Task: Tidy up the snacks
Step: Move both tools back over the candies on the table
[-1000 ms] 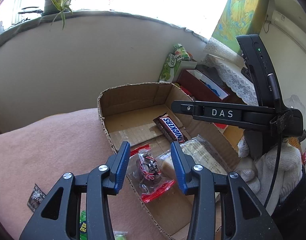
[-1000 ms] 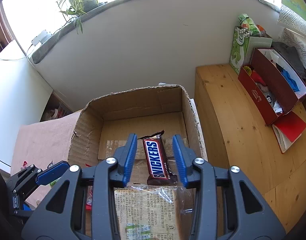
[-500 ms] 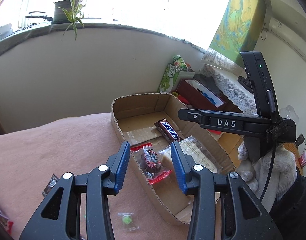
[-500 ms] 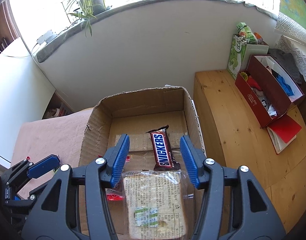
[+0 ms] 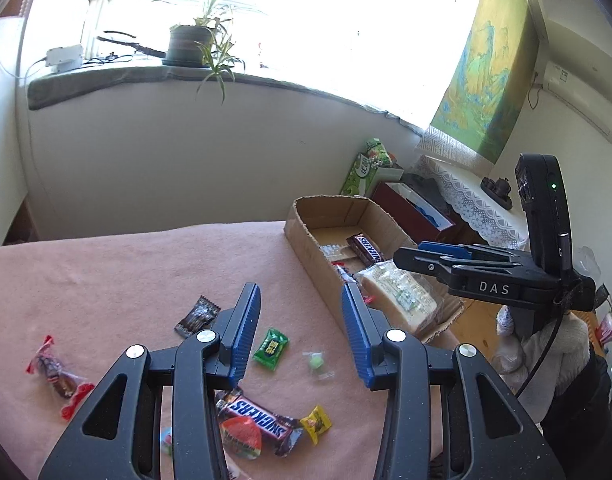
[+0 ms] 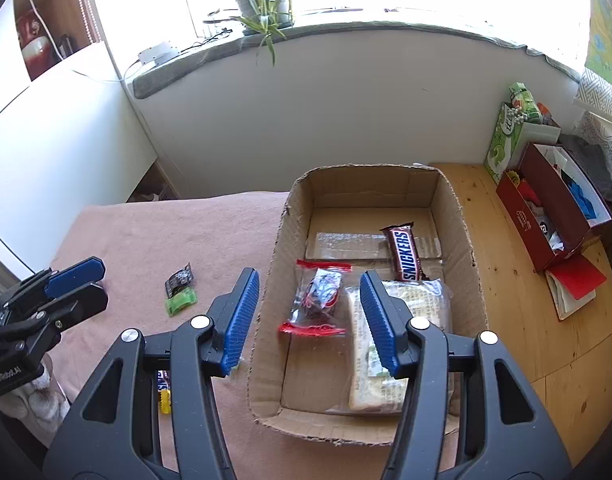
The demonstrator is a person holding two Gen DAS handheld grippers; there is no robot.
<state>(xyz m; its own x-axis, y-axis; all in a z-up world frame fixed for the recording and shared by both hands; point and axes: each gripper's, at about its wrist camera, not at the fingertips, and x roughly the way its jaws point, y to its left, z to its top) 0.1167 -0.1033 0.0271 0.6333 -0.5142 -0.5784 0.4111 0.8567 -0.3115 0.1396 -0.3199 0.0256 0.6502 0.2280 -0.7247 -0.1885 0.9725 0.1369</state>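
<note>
A cardboard box (image 6: 279, 240) holds a Snickers bar (image 6: 406, 252), a red-sealed snack bag (image 6: 320, 296) and a clear pack of crackers (image 6: 402, 344). My right gripper (image 6: 310, 320) is open and empty above the box's near end. My left gripper (image 5: 301, 336) is open and empty above the pink cloth (image 5: 105, 272), over loose snacks: a green candy (image 5: 270, 345), a Snickers bar (image 5: 257, 420), a dark wrapper (image 5: 197, 316), a yellow candy (image 5: 316, 424) and a red-sealed bag (image 5: 57, 376). The box also shows in the left wrist view (image 5: 306, 236).
A wooden table (image 6: 506, 280) lies right of the box, with a dark red box of odds and ends (image 6: 546, 216) and a green tissue box (image 6: 506, 136). A white wall and window sill with a potted plant (image 6: 261, 8) stand behind.
My left gripper has pulled back and left, away from the box and out over the cloth. My right gripper has risen, drawn back and opened wider. The red-sealed bag stays in the box.
</note>
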